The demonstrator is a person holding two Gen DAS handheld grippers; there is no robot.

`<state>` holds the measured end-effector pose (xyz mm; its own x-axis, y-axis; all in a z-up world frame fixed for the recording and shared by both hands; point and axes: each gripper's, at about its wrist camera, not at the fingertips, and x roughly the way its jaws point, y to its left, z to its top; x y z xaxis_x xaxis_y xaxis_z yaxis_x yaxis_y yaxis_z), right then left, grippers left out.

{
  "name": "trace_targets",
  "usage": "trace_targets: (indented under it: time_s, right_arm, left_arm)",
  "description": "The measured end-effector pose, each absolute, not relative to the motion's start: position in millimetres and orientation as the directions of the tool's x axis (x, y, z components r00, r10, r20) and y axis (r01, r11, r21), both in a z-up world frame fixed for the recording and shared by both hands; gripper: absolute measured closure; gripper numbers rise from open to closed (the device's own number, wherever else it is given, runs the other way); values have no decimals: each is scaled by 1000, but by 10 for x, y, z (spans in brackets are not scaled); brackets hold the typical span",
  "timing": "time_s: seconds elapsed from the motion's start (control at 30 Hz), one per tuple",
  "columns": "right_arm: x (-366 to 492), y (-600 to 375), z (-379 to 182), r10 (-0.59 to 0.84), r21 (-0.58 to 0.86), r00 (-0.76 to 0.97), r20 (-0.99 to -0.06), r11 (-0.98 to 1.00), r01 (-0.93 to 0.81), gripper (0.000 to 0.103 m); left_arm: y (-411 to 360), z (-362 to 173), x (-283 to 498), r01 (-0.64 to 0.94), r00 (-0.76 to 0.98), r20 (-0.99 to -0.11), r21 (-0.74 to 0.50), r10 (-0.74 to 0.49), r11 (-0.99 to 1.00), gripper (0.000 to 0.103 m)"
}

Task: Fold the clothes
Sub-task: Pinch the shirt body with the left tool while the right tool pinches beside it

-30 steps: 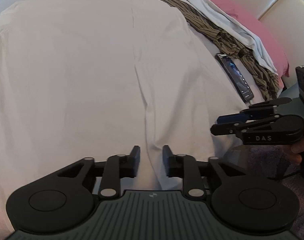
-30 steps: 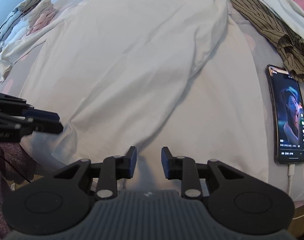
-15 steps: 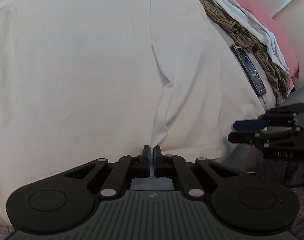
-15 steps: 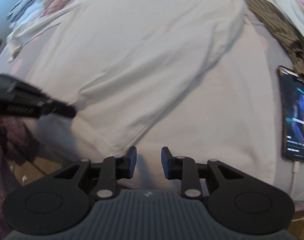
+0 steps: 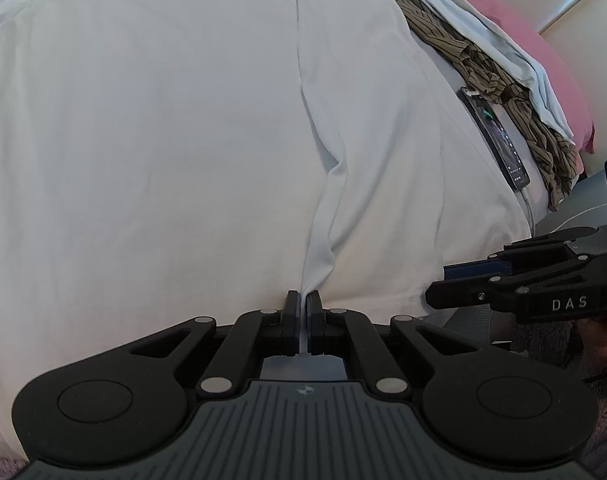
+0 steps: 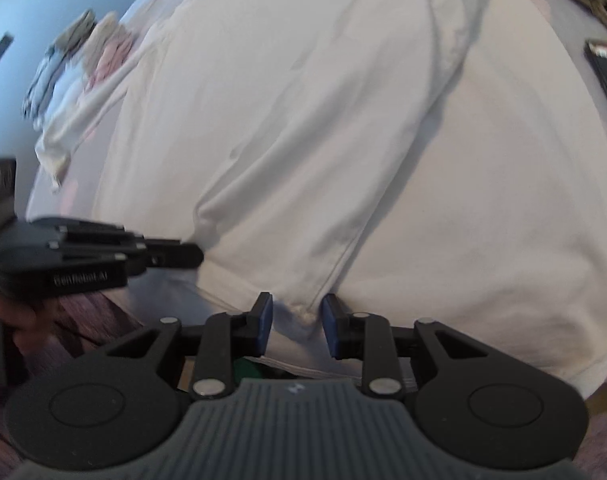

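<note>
A large white garment [image 5: 175, 128] lies spread over the bed; it also fills the right wrist view [image 6: 343, 128]. My left gripper [image 5: 303, 304] is shut on the garment's near hem, where a ridge of cloth runs up from the jaws. My right gripper [image 6: 296, 314] is open, its blue pads on either side of a bunched bit of hem at the near edge. The right gripper shows in the left wrist view [image 5: 503, 284] low on the right. The left gripper shows in the right wrist view [image 6: 103, 256] on the left.
A phone [image 5: 493, 136] on a cable lies on the bed at the right, next to a brown striped garment [image 5: 475, 64], a pale garment [image 5: 479, 24] and a pink pillow [image 5: 543, 64]. Folded clothes [image 6: 83, 52] are stacked at the far left.
My left gripper closed on the hem and stays shut on it. My right gripper moved forward and down to the hem, jaws still open around a bunch of cloth.
</note>
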<state>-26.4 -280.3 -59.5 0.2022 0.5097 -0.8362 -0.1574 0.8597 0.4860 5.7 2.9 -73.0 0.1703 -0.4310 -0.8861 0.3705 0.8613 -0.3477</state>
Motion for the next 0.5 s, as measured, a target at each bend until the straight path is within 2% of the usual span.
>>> trace_targets:
  time_s: [0.03, 0.07, 0.2, 0.4, 0.5]
  right_arm:
    - [-263, -2793, -597, 505, 481, 204, -838, 862, -158, 92]
    - [-262, -2783, -600, 501, 477, 206, -841, 865, -158, 94]
    - [-284, -2801, -352, 486, 450, 215, -847, 871, -196, 96]
    - [-313, -2913, 63, 402, 336, 164, -901, 885, -321, 96]
    - [-340, -2935, -6, 385, 328, 123, -915, 886, -329, 96]
  left_arm:
    - [33, -725, 56, 373, 170, -887, -347, -431, 861, 102]
    - [33, -714, 54, 375, 167, -886, -349, -433, 859, 102]
    - [-7, -560, -20, 418, 148, -874, -368, -462, 830, 102]
    - [-211, -245, -205, 506, 105, -828, -432, -551, 746, 102]
    - [-339, -274, -307, 551, 88, -850, -392, -519, 736, 102]
